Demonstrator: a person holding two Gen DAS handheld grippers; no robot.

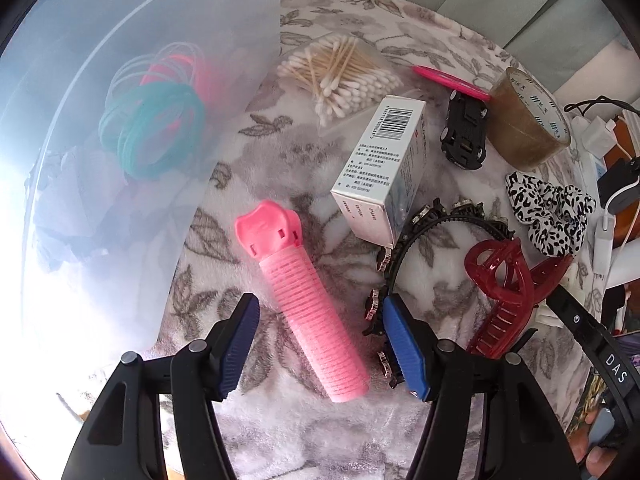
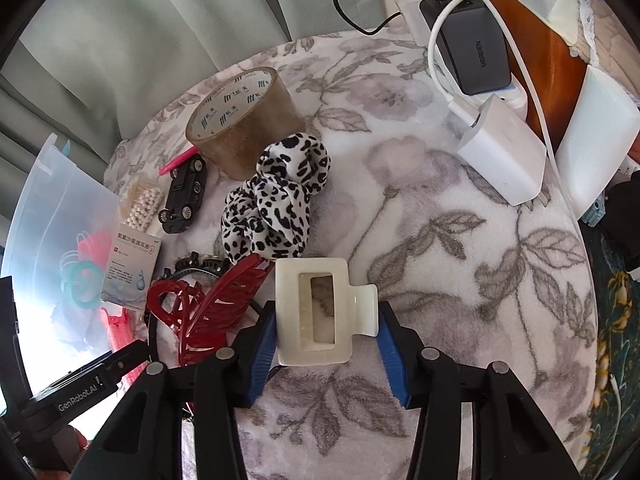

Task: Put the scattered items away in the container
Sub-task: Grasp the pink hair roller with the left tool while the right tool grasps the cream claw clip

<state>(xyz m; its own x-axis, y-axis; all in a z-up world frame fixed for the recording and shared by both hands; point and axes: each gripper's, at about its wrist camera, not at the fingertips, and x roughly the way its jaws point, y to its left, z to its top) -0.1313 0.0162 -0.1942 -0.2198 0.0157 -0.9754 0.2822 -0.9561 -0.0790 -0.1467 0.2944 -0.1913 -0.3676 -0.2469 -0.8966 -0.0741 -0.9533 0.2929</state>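
Note:
A pink hair roller clip (image 1: pixel 316 312) lies on the floral blanket, slanting between the fingers of my left gripper (image 1: pixel 322 346). The blue pads stand clear of it on both sides, so that gripper is open. To its left stands the translucent plastic container (image 1: pixel 120 120), also visible in the right wrist view (image 2: pixel 52 208), with teal and pink hair ties (image 1: pixel 156 132) inside. My right gripper (image 2: pixel 326 346) is shut on a cream white hair claw (image 2: pixel 316 312), one pad against its body and the other against its tab. The claw rests on the blanket.
Between the grippers lie a red hair claw (image 1: pixel 504 292), a black headband (image 1: pixel 432 232), a white carton (image 1: pixel 384 172), cotton swabs (image 1: pixel 340 76), a black toy car (image 1: pixel 464 132), a tape roll (image 2: pixel 244 120) and a leopard scrunchie (image 2: pixel 276 204). Chargers and cables (image 2: pixel 504 152) sit at the far right.

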